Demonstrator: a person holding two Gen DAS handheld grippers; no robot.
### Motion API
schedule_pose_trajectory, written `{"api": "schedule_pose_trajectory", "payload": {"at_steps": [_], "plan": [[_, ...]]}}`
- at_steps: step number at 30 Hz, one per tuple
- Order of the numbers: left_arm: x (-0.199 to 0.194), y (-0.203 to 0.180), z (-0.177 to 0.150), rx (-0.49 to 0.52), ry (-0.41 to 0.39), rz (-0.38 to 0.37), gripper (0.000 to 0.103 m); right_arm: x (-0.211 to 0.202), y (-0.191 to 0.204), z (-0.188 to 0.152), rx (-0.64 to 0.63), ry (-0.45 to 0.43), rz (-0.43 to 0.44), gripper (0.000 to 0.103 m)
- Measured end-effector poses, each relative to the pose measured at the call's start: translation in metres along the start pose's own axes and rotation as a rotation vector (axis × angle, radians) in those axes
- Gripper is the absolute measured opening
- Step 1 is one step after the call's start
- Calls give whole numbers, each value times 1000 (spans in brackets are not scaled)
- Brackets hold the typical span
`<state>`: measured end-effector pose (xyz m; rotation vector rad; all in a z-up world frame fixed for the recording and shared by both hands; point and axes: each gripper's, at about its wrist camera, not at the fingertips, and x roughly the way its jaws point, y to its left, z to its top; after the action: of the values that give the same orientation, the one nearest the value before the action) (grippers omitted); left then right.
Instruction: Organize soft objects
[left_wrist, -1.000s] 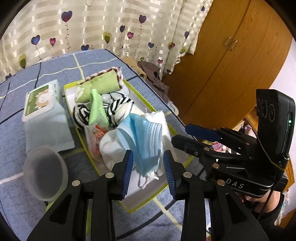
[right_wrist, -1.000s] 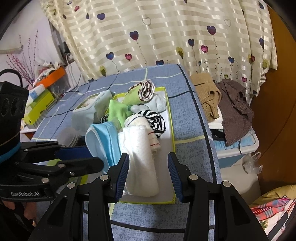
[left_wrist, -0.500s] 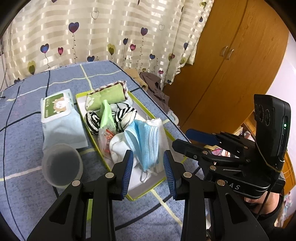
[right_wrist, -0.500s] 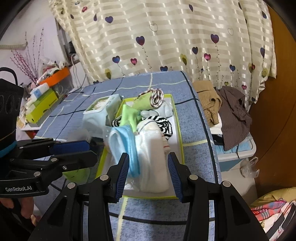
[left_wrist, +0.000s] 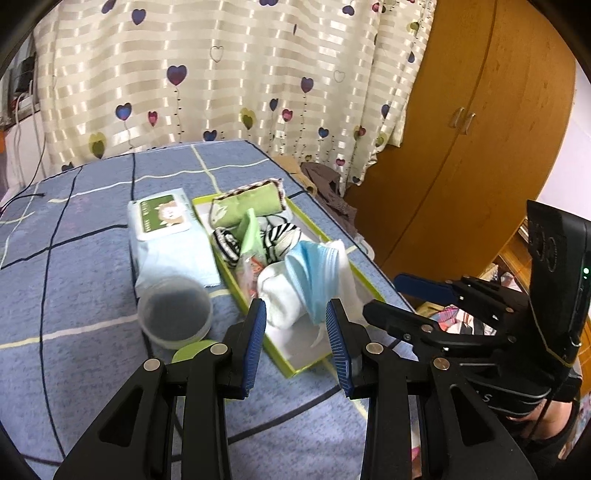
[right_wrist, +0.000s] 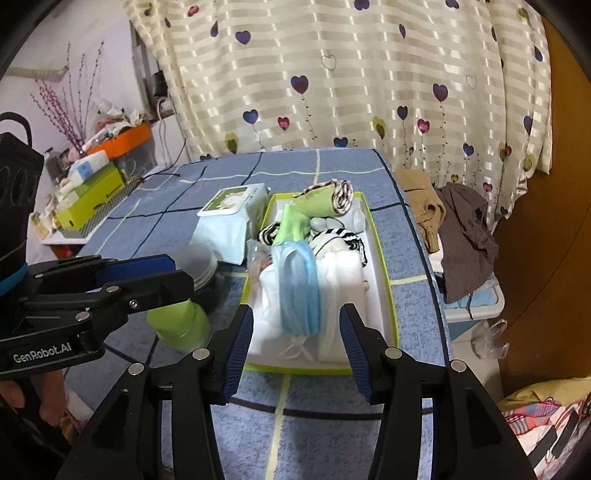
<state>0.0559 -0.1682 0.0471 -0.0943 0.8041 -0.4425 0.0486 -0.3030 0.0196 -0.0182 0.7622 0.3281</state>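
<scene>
Left tongs (left_wrist: 295, 328) stood part open, nothing between the blue ribbed pads (left_wrist: 255, 339), hovering off the near end of the tray. Right tongs (right_wrist: 297, 341) stood wider; their jaws had just been opening, and they were empty too, with nothing pressed by either pad. In the left view the right tongs (left_wrist: 388, 299) showed side-on, just beside the tray's near right corner.

The task's things sat packed in the shallow lime-rimmed white cardboard tray (right_wrist: 382, 258) on the blue grid-patterned cloth-covered desk (left_wrist: 74, 295). Nearest the tongs: a pleated light-blue disposable face mask (right_wrist: 299, 288) draped over a folded white towel (right_wrist: 341, 273), its ear loops trailing toward the tray's near end. Behind those lay black-and-white striped rolled socks (left_wrist: 280, 236), a green folded cloth (left_wrist: 253, 230) standing on edge, and a green cloth roll with brown-striped edging (left_wrist: 251, 201) at the far end.

Handling, judged: all were light, limp and compressible, none fragile. The mask was thin and would slip or unfold, so pinch across the pleated middle, not the loops. The towel needs a wide bite on the folded edge or it sags open. The sock rolls were springy, so grip across the middle.

Outside the tray, on its left: a pale-blue wet-wipe pack with green label (left_wrist: 166, 229), a translucent plastic cup (left_wrist: 173, 314) and a lime-green object (right_wrist: 179, 325), partly hidden.
</scene>
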Motion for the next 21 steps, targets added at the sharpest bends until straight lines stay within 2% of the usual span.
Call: {"api": "schedule_pose_trajectory", "payload": {"at_steps": [8, 11, 21], "plan": [[-15, 11, -14, -37, -6, 32, 35, -10, 20, -8, -23, 2, -35, 51], [-22, 9, -20, -17, -17, 85, 35, -12, 26, -12, -26, 4, -38, 51], [-32, 13, -32, -31, -9, 100, 35, -13, 44, -22, -39, 21, -45, 51]]}}
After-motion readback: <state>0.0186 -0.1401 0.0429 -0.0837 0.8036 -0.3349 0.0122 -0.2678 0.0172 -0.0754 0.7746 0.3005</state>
